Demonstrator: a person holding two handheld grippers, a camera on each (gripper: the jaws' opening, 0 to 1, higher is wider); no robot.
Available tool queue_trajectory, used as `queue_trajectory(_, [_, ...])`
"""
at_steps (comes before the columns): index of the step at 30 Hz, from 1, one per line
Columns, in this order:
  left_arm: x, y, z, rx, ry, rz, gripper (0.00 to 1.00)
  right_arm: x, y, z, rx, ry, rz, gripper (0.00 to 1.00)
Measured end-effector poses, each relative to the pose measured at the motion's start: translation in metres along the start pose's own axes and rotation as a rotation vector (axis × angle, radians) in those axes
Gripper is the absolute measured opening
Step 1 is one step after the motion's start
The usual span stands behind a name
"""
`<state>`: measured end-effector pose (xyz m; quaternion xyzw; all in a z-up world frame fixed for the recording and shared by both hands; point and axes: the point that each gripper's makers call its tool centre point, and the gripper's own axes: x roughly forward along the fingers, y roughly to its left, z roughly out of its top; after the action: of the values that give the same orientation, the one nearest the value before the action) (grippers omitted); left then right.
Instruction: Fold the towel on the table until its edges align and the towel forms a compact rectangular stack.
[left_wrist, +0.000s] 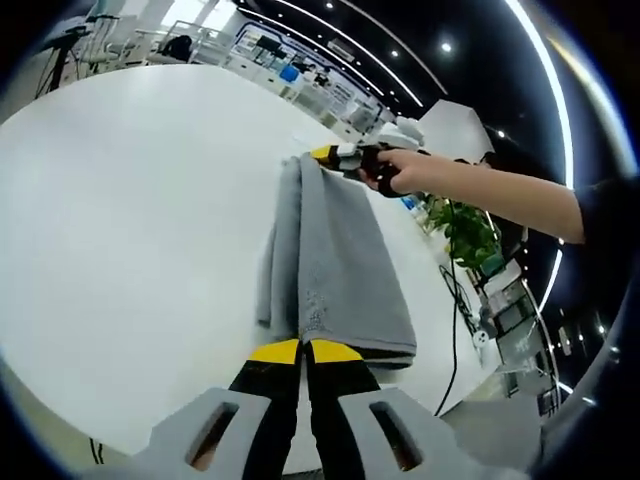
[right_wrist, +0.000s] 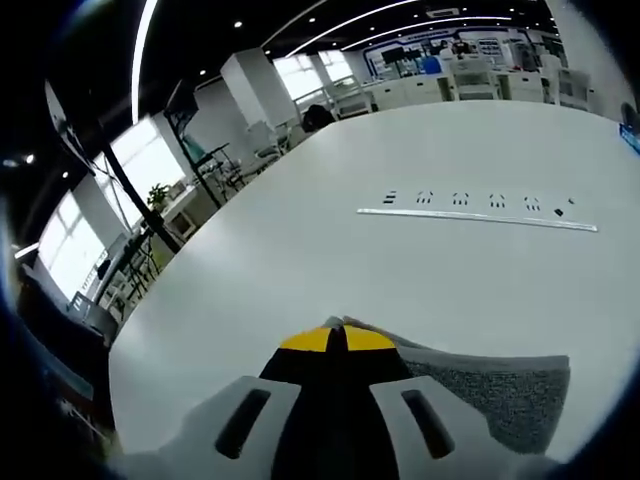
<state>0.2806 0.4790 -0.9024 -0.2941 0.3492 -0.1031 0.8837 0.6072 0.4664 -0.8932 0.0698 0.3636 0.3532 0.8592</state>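
You have both grippers, left gripper (left_wrist: 303, 352) and right gripper (right_wrist: 336, 338), clamped on the grey terrycloth towel (left_wrist: 335, 265) mid-frame; uneven pulling could skew its edges.

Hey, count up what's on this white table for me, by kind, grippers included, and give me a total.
Grey towel: 1
Grippers: 2, the left gripper and the right gripper, each with fingers shut on a towel end
Recessed socket strip in the table: 1
Total: 4
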Motion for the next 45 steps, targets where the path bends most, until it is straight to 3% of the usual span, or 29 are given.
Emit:
queue_trajectory(8, [0.002,0.011,-0.004,-0.001,0.012,0.050,0.02,0.003,0.000,-0.003,-0.047,0.003,-0.006,0.01])
queue_trajectory(13, [0.005,0.016,-0.009,-0.044,0.019,0.061,0.02,0.006,-0.003,-0.003,-0.070,-0.007,0.004,0.02])
queue_trajectory(24, [0.001,0.007,-0.007,-0.004,0.037,0.065,0.02,0.015,-0.014,0.001,-0.123,0.012,0.013,0.04])
queue_trajectory(27, [-0.002,0.006,-0.005,0.023,0.032,0.066,0.02,0.013,-0.011,0.004,-0.173,0.008,0.012,0.07])
queue_trajectory(31, [-0.001,0.004,-0.004,0.065,0.043,0.056,0.03,0.007,-0.011,0.005,-0.174,0.008,0.011,0.09])
queue_trajectory(33, [0.000,-0.002,-0.008,0.082,0.067,0.031,0.13,0.005,-0.012,0.006,-0.170,0.002,0.006,0.11])
queue_trajectory(36, [0.002,-0.008,-0.014,0.200,0.126,0.014,0.21,0.000,-0.014,0.005,-0.168,0.011,0.006,0.12])
queue_trajectory(37, [0.004,-0.013,-0.012,0.238,0.123,0.012,0.23,-0.001,-0.014,0.004,-0.168,0.011,0.005,0.12])
queue_trajectory(41, [0.006,-0.018,-0.004,0.262,0.103,0.008,0.31,-0.010,-0.017,0.004,-0.172,0.011,-0.001,0.15])
queue_trajectory(45, [0.007,-0.021,0.008,0.314,0.067,0.020,0.48,-0.020,-0.022,0.005,-0.211,0.000,-0.017,0.22])
